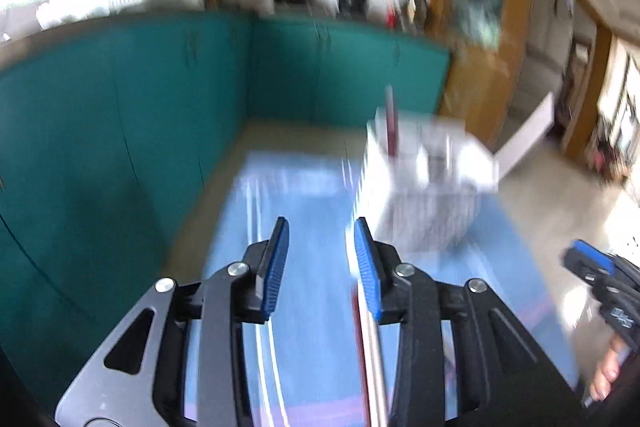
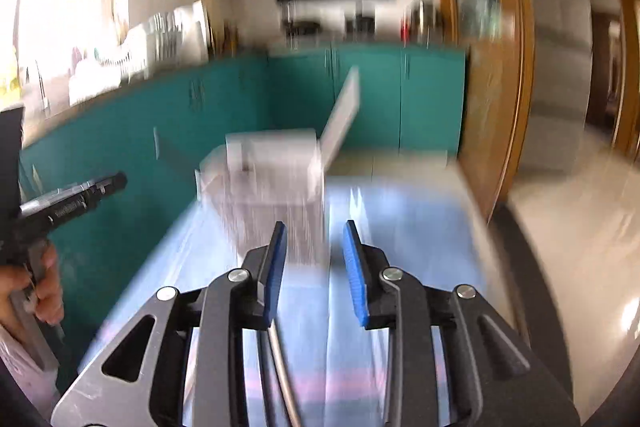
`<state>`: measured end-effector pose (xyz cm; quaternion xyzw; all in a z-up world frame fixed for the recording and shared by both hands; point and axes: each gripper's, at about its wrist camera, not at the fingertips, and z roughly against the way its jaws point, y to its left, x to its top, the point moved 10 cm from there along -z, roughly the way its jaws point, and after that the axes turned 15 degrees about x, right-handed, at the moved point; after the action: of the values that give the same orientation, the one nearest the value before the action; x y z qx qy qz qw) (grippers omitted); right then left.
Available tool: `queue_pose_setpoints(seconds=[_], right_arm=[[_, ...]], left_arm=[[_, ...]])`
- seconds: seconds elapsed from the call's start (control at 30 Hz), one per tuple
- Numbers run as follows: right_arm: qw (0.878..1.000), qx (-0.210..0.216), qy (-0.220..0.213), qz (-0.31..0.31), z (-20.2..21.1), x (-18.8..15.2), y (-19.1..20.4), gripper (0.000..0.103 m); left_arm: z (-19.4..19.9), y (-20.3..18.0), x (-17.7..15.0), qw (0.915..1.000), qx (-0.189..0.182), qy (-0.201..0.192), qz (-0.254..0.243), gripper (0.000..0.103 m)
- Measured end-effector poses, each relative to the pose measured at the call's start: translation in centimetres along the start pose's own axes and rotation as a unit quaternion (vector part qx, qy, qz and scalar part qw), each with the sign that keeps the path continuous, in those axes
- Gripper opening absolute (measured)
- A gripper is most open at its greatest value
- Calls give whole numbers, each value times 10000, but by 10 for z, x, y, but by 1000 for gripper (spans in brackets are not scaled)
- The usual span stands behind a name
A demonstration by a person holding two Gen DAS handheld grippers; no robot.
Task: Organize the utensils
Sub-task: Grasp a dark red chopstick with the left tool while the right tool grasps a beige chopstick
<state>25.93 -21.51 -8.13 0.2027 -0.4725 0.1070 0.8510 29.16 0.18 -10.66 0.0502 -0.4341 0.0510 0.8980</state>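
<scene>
left tool [image 1: 322, 223]: we see its jaws parted, nothing pressed between the pads
right tool [image 2: 316, 225]: released too, its jaws gaping over the blue table [image 2: 400, 227]
white caddy [image 1: 424, 187]: on the table at one o'clock of our left tool; a dark-red utensil [image 1: 392, 123] stands inside, blurred

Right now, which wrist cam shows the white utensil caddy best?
Left wrist: the white utensil caddy shows its open top with a dark red utensil standing in it, though blurred. Right wrist shows the caddy more smeared, partly behind the right gripper, contents unreadable.
</scene>
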Motion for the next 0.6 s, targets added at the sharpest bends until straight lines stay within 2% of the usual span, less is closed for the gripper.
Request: queue_pose_setpoints(seconds=[0.1, 0.2, 0.33, 0.43, 0.6], right_arm=[[9938, -7, 926, -609, -33, -79, -17, 28], [9870, 125, 1300, -932, -47, -114, -18, 28], [9830, 144, 1595, -896, -59, -131, -8, 28], [9801, 114, 1795, -842, -67, -138, -3, 28], [9801, 78, 1848, -717, -64, -145, 1, 28]], left_arm=[[-21, -17, -57, 9965, -203, 745, -326, 33], [-33, -29, -98, 9908, -293, 1192, -563, 33], [-40, -38, -118, 9860, -367, 1449, -746, 32], [-39, -41, -121, 9847, -382, 1470, -855, 32], [-41, -47, -121, 9833, -323, 1490, -993, 32]])
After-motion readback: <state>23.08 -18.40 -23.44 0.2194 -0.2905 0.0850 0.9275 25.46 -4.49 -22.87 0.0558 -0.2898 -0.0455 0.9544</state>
